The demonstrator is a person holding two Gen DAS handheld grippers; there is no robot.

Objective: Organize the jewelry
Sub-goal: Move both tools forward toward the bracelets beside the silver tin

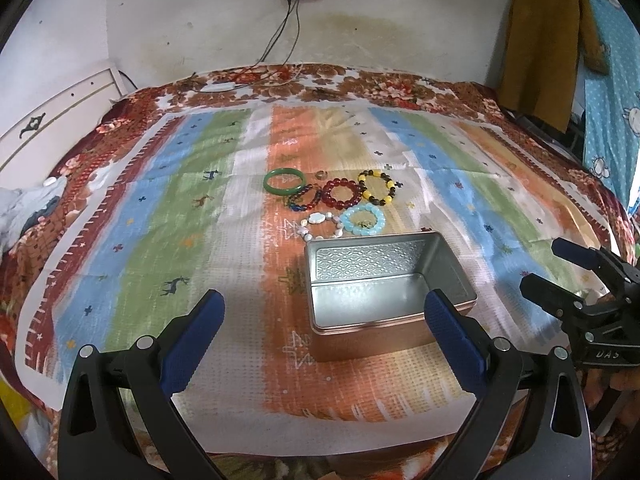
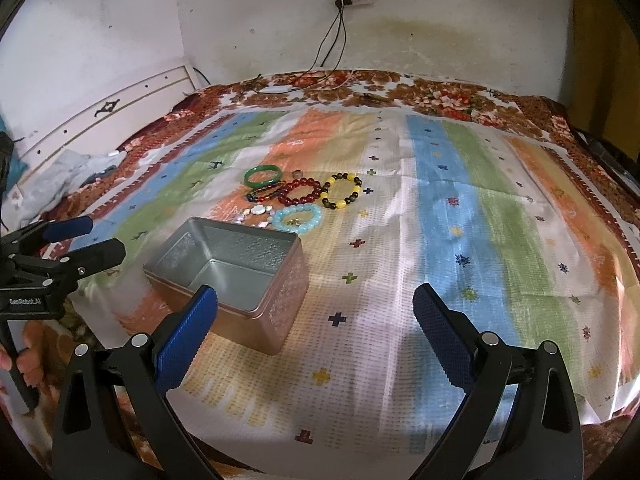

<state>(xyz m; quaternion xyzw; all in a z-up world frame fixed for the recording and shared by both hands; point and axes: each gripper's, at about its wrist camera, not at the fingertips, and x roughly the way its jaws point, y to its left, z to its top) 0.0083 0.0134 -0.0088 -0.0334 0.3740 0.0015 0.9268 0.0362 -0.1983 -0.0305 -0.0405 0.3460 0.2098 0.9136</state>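
Note:
An open, empty metal tin (image 1: pixel 384 280) (image 2: pixel 236 268) sits on a striped cloth. Beyond it lie a green bangle (image 1: pixel 285 182) (image 2: pixel 262 174), a red bead bracelet (image 1: pixel 343 193) (image 2: pixel 301 191), a yellow and dark bead bracelet (image 1: pixel 377 187) (image 2: pixel 341 191), a light blue bead bracelet (image 1: pixel 364 220) (image 2: pixel 297 219), a multicoloured bead bracelet (image 1: pixel 304 201) (image 2: pixel 262 193), a white stone bracelet (image 1: pixel 320 226) (image 2: pixel 256 213) and a small ring (image 1: pixel 320 175). My left gripper (image 1: pixel 324 334) (image 2: pixel 86 236) is open and empty, near the tin's front. My right gripper (image 2: pixel 316 330) (image 1: pixel 560 264) is open and empty, right of the tin.
The striped cloth (image 1: pixel 160 216) covers a floral bedspread (image 1: pixel 400 88). A headboard (image 1: pixel 52 120) stands at the left. Cables (image 1: pixel 280 40) hang from a wall socket onto the bed. Clothes (image 1: pixel 548 40) hang at the right. A crumpled cloth (image 2: pixel 68 176) lies at the bed's left.

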